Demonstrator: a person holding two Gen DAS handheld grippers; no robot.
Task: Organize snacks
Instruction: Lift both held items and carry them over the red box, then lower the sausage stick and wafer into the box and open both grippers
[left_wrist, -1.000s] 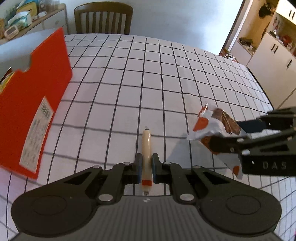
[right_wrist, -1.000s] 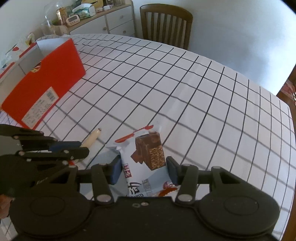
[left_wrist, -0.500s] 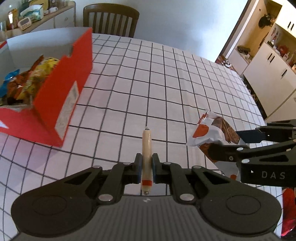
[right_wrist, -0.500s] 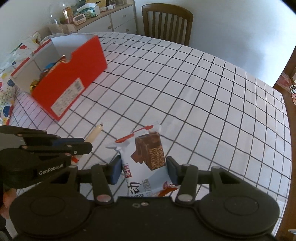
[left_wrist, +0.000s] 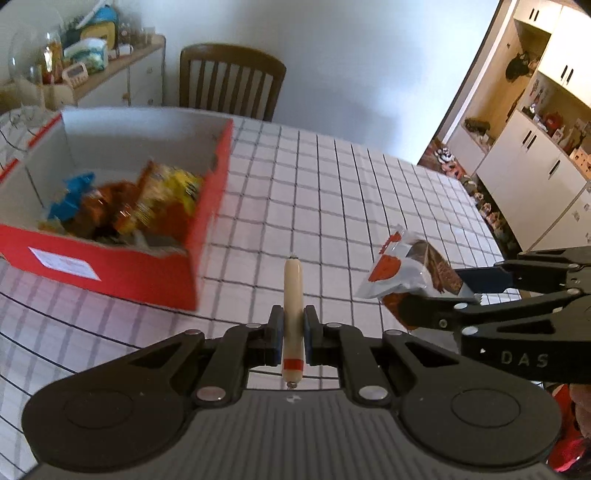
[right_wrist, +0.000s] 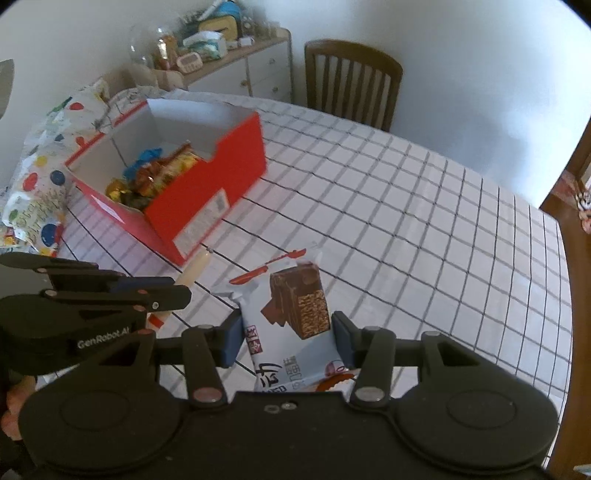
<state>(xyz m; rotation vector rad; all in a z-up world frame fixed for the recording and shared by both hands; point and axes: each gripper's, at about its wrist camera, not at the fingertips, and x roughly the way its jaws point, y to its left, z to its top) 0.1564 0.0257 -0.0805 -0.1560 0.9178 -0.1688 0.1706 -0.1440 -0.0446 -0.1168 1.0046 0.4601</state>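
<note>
The left tool (left_wrist: 293, 334) is clamped on a cream sausage stick (left_wrist: 293, 314) with a red band; the right tool (right_wrist: 286, 338) grips a pale wafer packet (right_wrist: 295, 325), both above the worktop (right_wrist: 424, 229) beside the red box (right_wrist: 207, 199).

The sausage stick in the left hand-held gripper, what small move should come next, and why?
Probably carry the sausage stick forward and leftward until it is over the open red box. The left hand-held gripper is clamped on it in the air, short of the box, where other snacks already lie.
</note>
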